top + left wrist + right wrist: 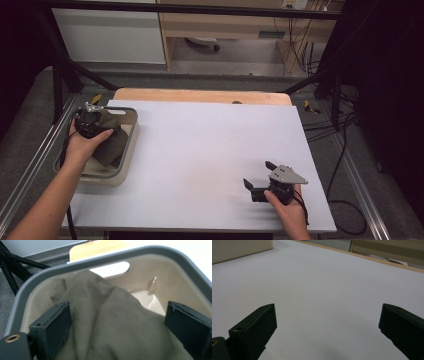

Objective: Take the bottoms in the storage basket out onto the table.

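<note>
Olive-green crumpled cloth (110,322) is heaped inside the beige plastic bin with grey rim (160,257), directly between the spread left tongs (117,327), not yet clamped. Right tongs (260,176), released and empty, are held well apart over the white desk (210,150).

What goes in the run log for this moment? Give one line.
left tongs: open, astride olive cloth in beige bin | right tongs: open, empty, over white table

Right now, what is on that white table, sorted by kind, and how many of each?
Beige plastic bin with grey rim: 1
Olive-green crumpled cloth inside the bin: 1
Black hand-held tongs: 2, left tongs open around the cloth, right tongs open
Total: 4
</note>
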The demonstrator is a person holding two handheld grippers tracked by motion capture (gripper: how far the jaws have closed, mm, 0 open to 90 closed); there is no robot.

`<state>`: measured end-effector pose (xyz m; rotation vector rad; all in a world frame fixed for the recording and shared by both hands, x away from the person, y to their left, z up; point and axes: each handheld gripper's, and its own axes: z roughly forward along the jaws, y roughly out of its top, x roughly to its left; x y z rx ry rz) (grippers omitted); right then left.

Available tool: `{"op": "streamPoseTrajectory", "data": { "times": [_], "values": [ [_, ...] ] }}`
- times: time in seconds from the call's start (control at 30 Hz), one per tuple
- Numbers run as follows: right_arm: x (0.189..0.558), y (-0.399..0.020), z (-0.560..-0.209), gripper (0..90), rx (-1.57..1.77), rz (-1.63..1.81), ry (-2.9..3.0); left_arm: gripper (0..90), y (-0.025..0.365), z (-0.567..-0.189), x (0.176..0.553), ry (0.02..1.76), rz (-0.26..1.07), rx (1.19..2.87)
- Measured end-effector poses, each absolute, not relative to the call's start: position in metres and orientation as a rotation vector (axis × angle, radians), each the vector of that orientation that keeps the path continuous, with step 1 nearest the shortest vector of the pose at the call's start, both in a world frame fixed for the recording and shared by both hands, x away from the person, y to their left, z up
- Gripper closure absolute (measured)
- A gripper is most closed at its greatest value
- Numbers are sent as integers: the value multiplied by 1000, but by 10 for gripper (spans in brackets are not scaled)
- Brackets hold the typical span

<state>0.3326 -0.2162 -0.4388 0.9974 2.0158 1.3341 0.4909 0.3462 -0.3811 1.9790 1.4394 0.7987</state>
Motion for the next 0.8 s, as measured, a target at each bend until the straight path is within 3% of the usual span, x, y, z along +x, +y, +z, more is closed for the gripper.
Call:
{"op": "streamPoseTrajectory", "data": {
  "times": [0.8],
  "values": [
    [333, -215, -440, 20, 1000, 1336, 2037, 0, 338, -406, 491, 1455, 754, 2052]
  ]
}}
